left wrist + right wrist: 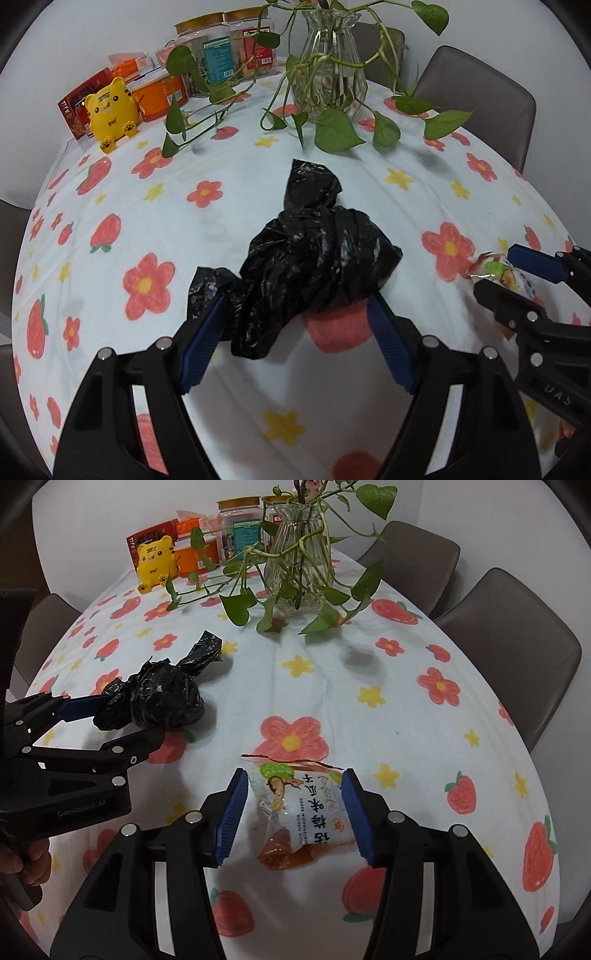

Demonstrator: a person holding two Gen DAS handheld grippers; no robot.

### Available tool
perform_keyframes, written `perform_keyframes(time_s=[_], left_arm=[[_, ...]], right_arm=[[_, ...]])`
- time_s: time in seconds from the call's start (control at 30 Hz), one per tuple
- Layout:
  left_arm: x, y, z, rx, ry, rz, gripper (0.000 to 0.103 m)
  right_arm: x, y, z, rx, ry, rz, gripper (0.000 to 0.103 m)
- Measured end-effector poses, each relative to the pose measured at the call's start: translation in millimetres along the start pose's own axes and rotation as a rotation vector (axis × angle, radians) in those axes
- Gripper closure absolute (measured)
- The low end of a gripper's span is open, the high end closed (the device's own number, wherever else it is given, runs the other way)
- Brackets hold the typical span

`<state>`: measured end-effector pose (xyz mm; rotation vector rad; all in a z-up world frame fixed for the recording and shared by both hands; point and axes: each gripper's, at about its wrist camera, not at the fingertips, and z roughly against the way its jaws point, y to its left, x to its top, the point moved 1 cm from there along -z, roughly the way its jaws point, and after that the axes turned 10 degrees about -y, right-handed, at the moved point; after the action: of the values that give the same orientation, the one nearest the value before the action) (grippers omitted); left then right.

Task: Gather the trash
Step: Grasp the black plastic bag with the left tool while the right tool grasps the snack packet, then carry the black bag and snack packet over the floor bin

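Black plastic bag [314, 266], crumpled, lies on the flowered desk [155, 206] between the spread pads of the left hand-held gripper [295, 317], ungripped. To its right, a torn snack packet [303, 808] lies flat between the parted fingers of the right hand-held gripper [295, 794], not pinched. Behind stands a glass vase [299, 568].
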<state>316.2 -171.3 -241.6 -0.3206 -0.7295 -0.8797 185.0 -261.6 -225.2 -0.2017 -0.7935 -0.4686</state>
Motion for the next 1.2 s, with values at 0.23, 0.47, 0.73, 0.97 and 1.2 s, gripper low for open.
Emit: perform_keyframes(time_s=[0.23,0.47,0.73,0.97,1.2], left_arm=[[2,-7,-7,-0.044,-0.003,-0.001,0.078],[4,-23,6,-0.077,-0.032,-0.038,0.092],[-5,-32,39,-0.075,-0.037,-0.004,0.092],[-27,-26,93,-0.037,-0.042,0.059,0.092],[-64,-17,161,0.04,-0.056,0.147,0.092]], right_arm=[[7,5,-3,0.019,-0.01,0.049,0.075],[12,0,5,0.059,-0.017,0.016,0.083],[13,0,33,0.076,-0.034,0.013,0.084],[9,6,70,0.104,-0.043,0.026,0.084],[0,34,114,0.186,-0.066,0.098,0.084]])
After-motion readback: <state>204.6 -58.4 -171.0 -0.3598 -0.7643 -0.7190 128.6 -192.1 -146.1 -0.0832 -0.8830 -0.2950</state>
